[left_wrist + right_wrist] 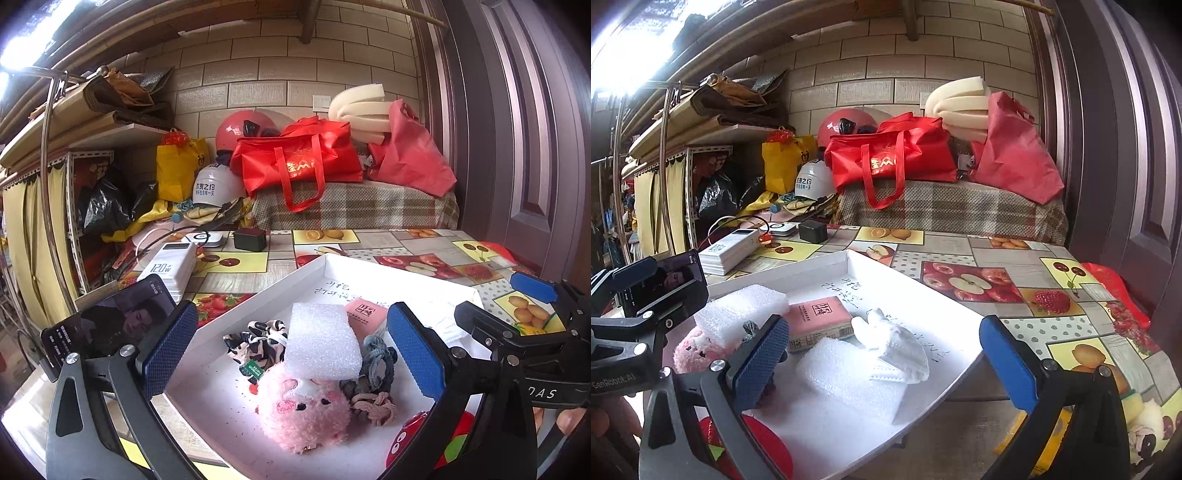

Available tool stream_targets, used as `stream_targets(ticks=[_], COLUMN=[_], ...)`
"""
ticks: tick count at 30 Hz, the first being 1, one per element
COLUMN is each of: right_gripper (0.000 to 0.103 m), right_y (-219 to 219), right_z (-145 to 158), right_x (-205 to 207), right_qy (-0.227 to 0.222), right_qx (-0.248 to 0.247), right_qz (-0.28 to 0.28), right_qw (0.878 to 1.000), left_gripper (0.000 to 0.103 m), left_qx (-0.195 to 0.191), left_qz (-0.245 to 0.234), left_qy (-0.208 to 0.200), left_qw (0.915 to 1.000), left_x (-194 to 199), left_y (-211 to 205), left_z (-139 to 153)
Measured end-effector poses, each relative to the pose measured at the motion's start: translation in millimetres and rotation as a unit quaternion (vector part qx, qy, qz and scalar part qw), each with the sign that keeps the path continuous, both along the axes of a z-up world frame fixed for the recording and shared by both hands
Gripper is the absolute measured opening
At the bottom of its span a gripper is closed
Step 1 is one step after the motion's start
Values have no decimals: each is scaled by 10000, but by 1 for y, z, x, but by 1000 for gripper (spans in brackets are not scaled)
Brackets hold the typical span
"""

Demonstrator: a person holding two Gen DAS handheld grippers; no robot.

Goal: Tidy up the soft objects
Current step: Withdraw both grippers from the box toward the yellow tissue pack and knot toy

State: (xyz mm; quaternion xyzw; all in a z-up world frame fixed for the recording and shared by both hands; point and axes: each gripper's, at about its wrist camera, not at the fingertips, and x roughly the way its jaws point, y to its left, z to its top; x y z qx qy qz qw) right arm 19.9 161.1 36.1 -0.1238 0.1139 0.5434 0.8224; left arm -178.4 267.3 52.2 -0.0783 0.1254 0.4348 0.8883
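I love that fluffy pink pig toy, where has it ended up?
The pink pig plush lies in the white tray, low in the left wrist view, with a white foam block resting on it and braided hair ties just to its right.

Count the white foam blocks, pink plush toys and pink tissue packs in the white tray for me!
White foam blocks: 2
Pink fluffy plush pig toy: 1
Pink rectangular tissue pack: 1
Total: 4
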Motion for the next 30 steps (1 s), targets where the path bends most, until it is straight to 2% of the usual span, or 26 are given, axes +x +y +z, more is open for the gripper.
stream_targets(ticks=[10,15,18,20,23,24,26,28,30], right_gripper=[103,103,103,103,103,103,103,103,103], right_y=[-60,-124,-174,-199,-205,-209,-213,-216,-212], right_z=[1,13,27,22,12,9,4,-2,-6], right_x=[-15,-1,19,37,76,89,110,123,129], right_qy=[-118,-253,-146,-107,182,312,415,654,959], right_qx=[201,727,1259,1396,369,155,-192,-439,-564], right_qz=[79,-534,-947,-1226,-1516,-1616,-1756,-1583,-1253], right_qw=[9997,9956,9874,9825,9876,9862,9834,9842,9859], left_gripper=[103,103,103,103,103,103,103,103,103], left_qx=[93,210,28,-149,-253,-224,-301,-504,-723], left_qz=[-394,-874,-1272,-1630,-2088,-2180,-2551,-2828,-2945], left_qy=[-53,-87,-93,-64,201,304,373,477,776], left_qw=[9992,9959,9918,9865,9774,9752,9657,9567,9498], left_x=[-2,2,9,18,40,47,62,79,103], left_y=[-37,-66,-80,-89,-108,-116,-127,-135,-138], left_z=[1,4,4,3,1,1,0,-2,-8])
